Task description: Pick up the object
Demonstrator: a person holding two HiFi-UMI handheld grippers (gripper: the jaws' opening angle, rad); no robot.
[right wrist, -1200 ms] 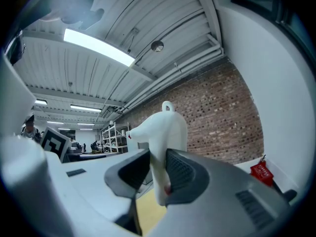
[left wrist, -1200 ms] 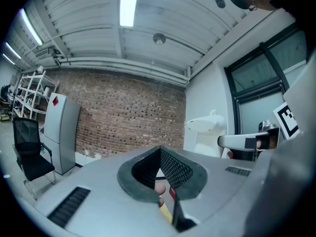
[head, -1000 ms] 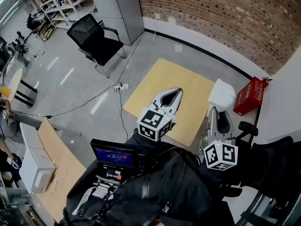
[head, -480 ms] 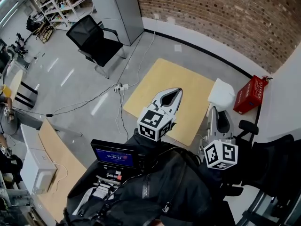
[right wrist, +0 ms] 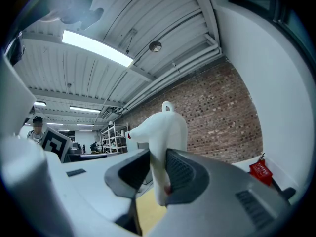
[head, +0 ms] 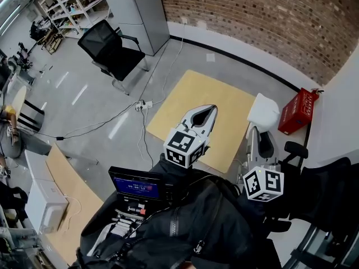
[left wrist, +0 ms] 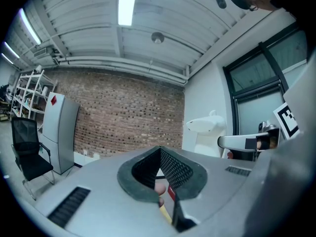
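Observation:
A white animal-shaped figure (head: 263, 114) with a small loop on top is held up in the air at the right. My right gripper (head: 261, 133) is shut on it. In the right gripper view the figure (right wrist: 165, 127) stands upright between the two dark pads of the right gripper (right wrist: 159, 154), which press on its lower part. My left gripper (head: 209, 111) hangs to the left of it over the yellow mat. Its jaws meet at the tips in the left gripper view (left wrist: 160, 149), with nothing held.
A yellow mat (head: 196, 102) lies on the grey floor below. A red box (head: 300, 111) stands by the white wall at the right. A black office chair (head: 109, 46), a grey cabinet (head: 143, 10) and a floor cable with a power strip (head: 141, 103) are to the left.
Both grippers and the white figure stay where they were. Only the head view has shifted slightly.

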